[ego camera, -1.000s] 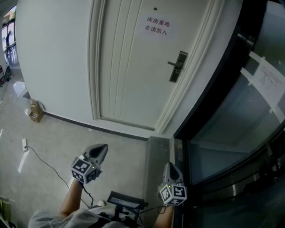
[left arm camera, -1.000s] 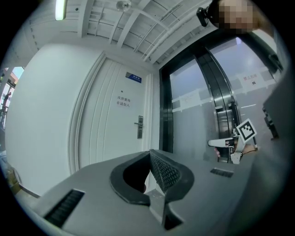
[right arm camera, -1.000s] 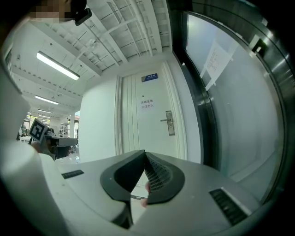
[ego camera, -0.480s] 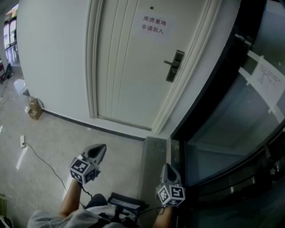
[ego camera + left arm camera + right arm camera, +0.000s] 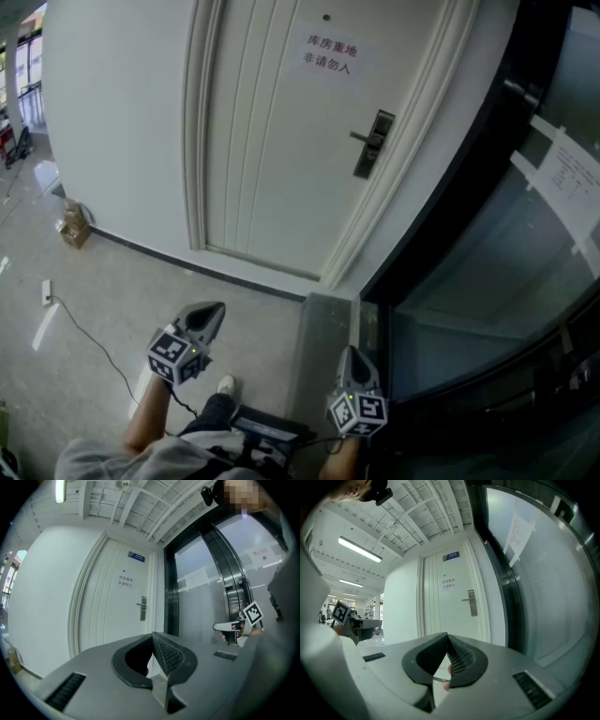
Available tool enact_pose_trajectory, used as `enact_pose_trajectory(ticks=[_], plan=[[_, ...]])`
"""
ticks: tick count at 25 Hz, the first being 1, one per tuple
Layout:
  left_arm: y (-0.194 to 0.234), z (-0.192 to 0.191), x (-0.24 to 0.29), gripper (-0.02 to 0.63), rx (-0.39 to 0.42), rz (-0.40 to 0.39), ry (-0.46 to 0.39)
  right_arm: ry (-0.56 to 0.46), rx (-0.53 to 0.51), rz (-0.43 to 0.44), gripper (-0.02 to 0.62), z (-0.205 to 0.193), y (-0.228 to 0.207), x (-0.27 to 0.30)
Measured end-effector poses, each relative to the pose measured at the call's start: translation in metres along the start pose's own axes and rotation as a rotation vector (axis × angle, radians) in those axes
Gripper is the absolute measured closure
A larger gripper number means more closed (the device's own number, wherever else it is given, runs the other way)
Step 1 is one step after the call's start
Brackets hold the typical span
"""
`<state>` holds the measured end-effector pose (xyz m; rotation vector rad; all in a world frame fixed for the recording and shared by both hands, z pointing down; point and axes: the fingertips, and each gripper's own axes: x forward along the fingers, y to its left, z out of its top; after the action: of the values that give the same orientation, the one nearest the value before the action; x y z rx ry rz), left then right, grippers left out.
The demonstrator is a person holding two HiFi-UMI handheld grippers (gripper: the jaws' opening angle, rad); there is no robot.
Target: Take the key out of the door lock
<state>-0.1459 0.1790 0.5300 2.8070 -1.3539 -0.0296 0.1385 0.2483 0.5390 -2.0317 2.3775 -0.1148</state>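
A white door [image 5: 272, 141] stands shut ahead, with a dark lock plate [image 5: 373, 143] and a lever handle [image 5: 361, 138] on its right side. No key can be made out at this distance. The same lock plate [image 5: 143, 608] shows small in the left gripper view, and the plate [image 5: 471, 603] again in the right gripper view. My left gripper [image 5: 211, 314] hangs low over the floor, far short of the door, jaws shut and empty [image 5: 153, 637]. My right gripper [image 5: 352, 354] is also low, near the glass wall, jaws closed together [image 5: 447, 637].
A paper sign [image 5: 330, 53] is stuck on the door. A dark-framed glass wall [image 5: 487, 234] runs along the right. A cardboard box [image 5: 73, 228], a power strip [image 5: 47, 292] and a cable [image 5: 84, 328] lie on the floor at left. A shoe [image 5: 226, 384] shows below.
The head view has shifted a little, and a shoe has come into view between the grippers. Both grippers keep their places and stay shut.
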Motion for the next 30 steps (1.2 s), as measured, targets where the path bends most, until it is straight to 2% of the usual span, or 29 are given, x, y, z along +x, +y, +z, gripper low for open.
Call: enact_pose_trajectory(ticks=[8, 30], plan=[[0.029, -0.002, 0.050, 0.599, -0.006, -0.011, 0.017, 0.021, 0.016, -0.016, 0.592, -0.007, -0.019, 0.046], [0.143, 0.028, 0.220, 0.598, -0.013, -0.073, 0.025, 0.040, 0.037, -0.059, 0.592, 0.033, -0.047, 0.242]])
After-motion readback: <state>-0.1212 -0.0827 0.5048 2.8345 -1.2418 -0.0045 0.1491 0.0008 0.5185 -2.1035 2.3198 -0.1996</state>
